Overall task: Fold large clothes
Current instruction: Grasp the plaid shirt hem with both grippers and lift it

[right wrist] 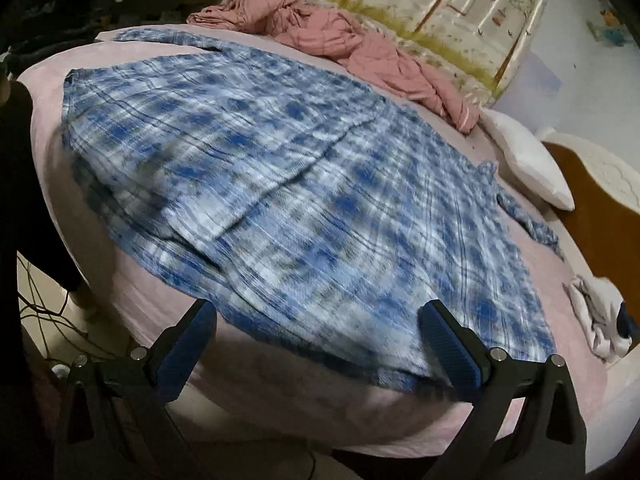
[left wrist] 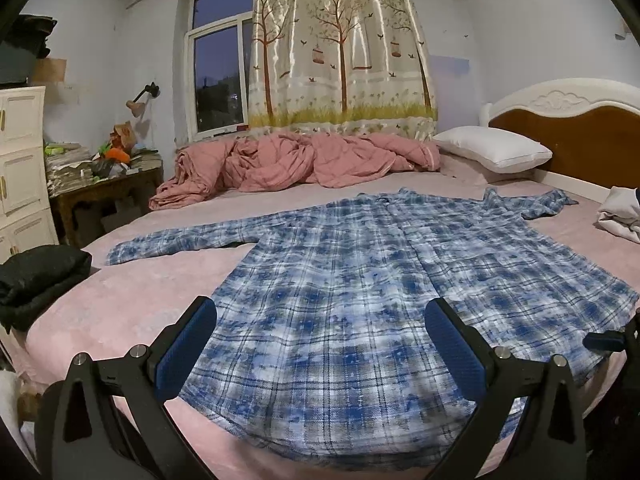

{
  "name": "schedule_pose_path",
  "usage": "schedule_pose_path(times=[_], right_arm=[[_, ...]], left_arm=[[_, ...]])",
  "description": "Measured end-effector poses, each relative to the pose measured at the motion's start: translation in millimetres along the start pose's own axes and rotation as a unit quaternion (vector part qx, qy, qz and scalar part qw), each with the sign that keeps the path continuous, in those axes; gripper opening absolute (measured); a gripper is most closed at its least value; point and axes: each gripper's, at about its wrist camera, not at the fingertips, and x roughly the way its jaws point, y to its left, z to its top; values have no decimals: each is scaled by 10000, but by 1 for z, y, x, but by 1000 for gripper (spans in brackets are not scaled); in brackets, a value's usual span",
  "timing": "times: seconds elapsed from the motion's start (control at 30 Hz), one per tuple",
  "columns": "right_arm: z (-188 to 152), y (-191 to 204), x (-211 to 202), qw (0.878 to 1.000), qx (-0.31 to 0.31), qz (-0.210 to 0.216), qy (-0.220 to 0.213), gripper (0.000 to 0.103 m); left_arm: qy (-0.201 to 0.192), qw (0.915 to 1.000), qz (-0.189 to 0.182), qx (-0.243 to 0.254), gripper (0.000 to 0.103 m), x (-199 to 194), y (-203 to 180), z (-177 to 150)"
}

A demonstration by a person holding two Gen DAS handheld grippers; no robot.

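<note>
Shirt (left wrist: 360, 280), blue and white plaid, lies spread flat on the pink bed (left wrist: 140, 292), hem at the near edge, collar toward the far side. One sleeve stretches out toward the left edge, the other lies bunched toward the headboard (left wrist: 580, 140) end. Front placket runs up the middle, closed as far as visible.

Left gripper (left wrist: 320, 344) hovers over the hem near the near edge, jaws spread wide, nothing between them. Its blue pads (left wrist: 188, 344) are clear of the cloth. Right gripper (right wrist: 316, 344) hangs just off the near edge of the bed over the shirt's lower corner, jaws also spread wide and empty; that view is motion-blurred.

Pink quilt (left wrist: 300, 160) is heaped along the far edge under the tree-print curtain (left wrist: 340, 48). White pillow (left wrist: 492, 150) sits at the far right corner against the headboard. Folded black garment (left wrist: 36, 280) rests at the left edge. Crumpled white cloth (left wrist: 620, 216) lies at the right edge, apart from the shirt. Cluttered side table (left wrist: 104, 184) stands beyond the left edge below the window (left wrist: 218, 64).
</note>
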Motion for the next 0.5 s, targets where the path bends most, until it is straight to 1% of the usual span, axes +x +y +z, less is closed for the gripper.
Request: schedule_pose_path(times=[0.07,0.1,0.17,0.27,0.33,0.4,0.5], right_arm=[[-4,-7,1,9998,157,43,127,103],[-4,-10,0,9997,219,56,100,103],[-1,-20,-3,9990,447,-72,-60,103],[1,-43,-7,9942,1011,-269,-245,103],[1,-58,-7,9902,1333,-330,-266,103],[4,-71,-7,9867,1560,-335,-293,103],[13,-86,-11,9835,1739,-294,-406,103]], left_arm=[[50,10000,11,-54,103,1,2,-1],[73,9999,11,-82,103,2,3,-1],[117,9998,6,-149,103,4,5,-1],[216,9994,-82,-249,103,7,7,-1],[285,9990,-132,-304,103,9,8,-2],[386,9983,-266,-338,103,11,7,-3],[507,9965,-595,-302,103,11,3,-3]])
